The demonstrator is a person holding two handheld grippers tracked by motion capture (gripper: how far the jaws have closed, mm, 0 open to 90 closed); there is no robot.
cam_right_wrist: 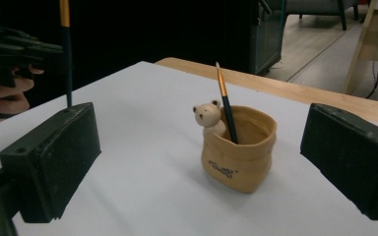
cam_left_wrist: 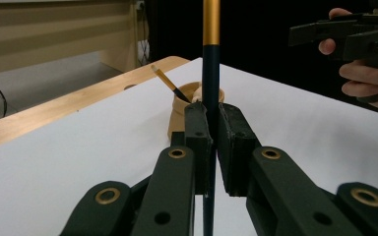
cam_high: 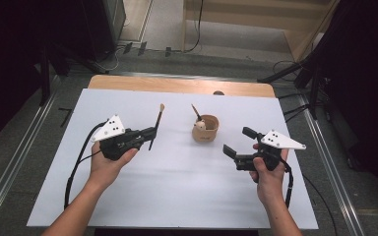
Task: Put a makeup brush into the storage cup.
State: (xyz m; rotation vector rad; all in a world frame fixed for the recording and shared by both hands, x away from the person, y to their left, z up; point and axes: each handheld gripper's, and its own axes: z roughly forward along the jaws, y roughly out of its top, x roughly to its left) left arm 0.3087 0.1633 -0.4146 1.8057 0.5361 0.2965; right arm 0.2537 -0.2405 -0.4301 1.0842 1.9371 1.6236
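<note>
Above the white table [cam_high: 177,196], the left gripper [cam_left_wrist: 215,129] clamps a light, stiff, slippery brush [cam_left_wrist: 210,73] on its dark shaft, left of the cup [cam_high: 205,129]; the right gripper [cam_high: 237,142] gapes, empty.

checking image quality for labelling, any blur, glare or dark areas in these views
High view: white table evenly lit, no glare, surroundings dark. Left gripper view: held brush sharp, near jaws soft. Right gripper view: bear holder sharp, jaws slightly blurred, background black at left.
</note>
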